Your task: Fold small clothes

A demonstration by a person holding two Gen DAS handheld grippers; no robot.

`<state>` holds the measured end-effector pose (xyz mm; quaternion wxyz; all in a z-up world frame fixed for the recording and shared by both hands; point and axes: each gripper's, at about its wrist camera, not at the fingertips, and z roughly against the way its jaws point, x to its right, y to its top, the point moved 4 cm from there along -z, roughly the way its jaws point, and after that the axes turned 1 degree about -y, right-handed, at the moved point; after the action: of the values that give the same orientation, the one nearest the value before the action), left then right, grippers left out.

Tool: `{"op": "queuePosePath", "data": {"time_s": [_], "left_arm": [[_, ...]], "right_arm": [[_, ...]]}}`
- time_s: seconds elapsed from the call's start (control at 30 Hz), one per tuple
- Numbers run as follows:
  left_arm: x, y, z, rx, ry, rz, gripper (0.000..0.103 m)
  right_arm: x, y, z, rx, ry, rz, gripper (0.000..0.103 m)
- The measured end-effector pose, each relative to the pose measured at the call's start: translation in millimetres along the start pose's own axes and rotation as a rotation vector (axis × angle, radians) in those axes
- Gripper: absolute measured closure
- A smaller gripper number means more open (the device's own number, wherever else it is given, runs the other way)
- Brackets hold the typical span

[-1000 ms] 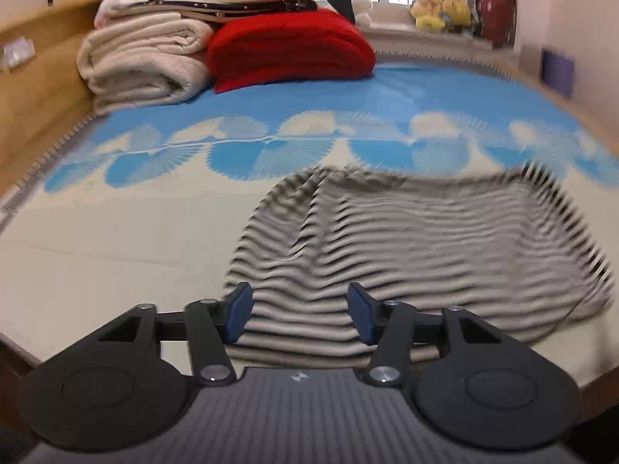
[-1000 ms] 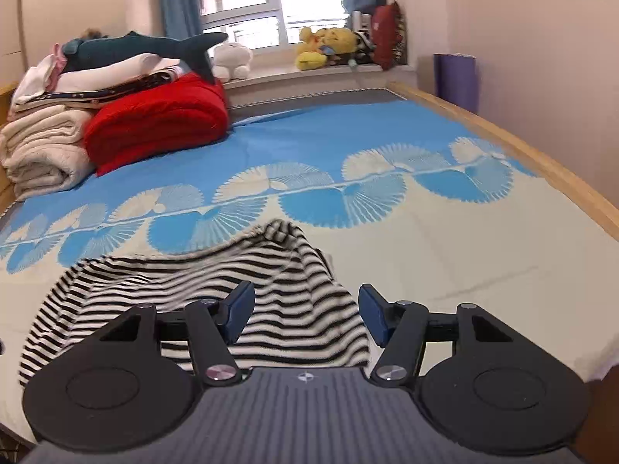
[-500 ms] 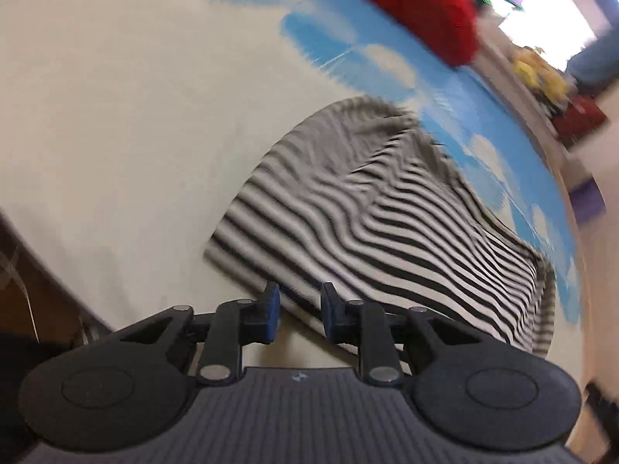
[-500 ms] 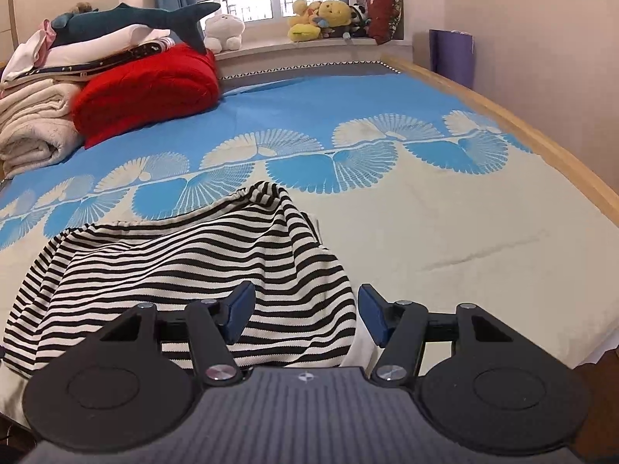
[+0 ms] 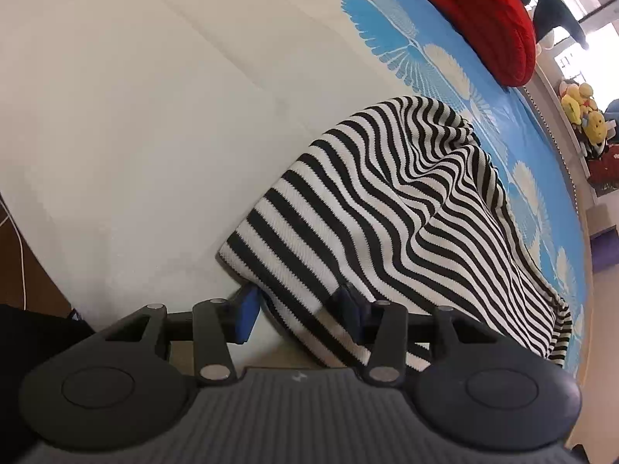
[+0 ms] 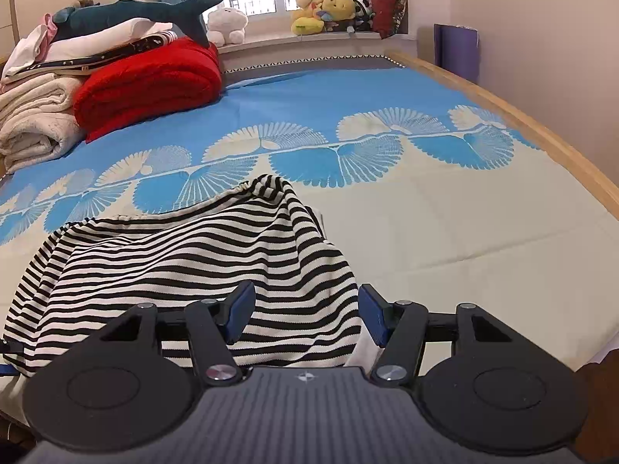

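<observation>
Two risks stand out. The left hand-held gripper (image 5: pixel 298 307), jaws just opening, straddles the near-edge corner of the black-and-white striped knit garment (image 5: pixel 406 208) on the bed (image 5: pixel 135 96); closing, it may pinch one layer. The right hand-held gripper (image 6: pixel 305 313) gapes, unclamped. No containers visible.

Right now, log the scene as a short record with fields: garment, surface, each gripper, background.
garment: striped top, rumpled, unfolded, at the bed's near edge
surface: bedspread, cream and blue
left gripper: jaws just opened wider, straddling the top's corner
right gripper: open over the top's other corner
background: red blanket, plush shark
</observation>
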<state>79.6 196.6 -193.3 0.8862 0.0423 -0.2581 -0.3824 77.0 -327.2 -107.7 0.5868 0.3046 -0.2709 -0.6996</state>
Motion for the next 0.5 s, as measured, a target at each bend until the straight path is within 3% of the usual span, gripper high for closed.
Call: {"op": "queuePosePath", "data": {"time_s": [0.07,0.13,0.2,0.37,0.5], "left_arm": [[3,1,-2,0.006,0.004,-0.012,0.058],[4,1,-3,0.009,-0.002,-0.020,0.083],[5,2,-2,0.020,-0.014,-0.030,0.090],[26,-1,14,0.087,0.020,-0.158,0.093],[66,-6,33,0.131,0.079,-0.381,0.093]], "right_arm": [[1,0,-1,-0.005,-0.004,-0.008,0.042],[3,0,-2,-0.008,-0.007,-0.015,0.042],[4,0,-2,-0.008,-0.010,-0.019,0.042],[10,2,-4,0.002,-0.086,-0.010,0.042],[23,7,-7,0.001,-0.159,-0.044,0.042]]}}
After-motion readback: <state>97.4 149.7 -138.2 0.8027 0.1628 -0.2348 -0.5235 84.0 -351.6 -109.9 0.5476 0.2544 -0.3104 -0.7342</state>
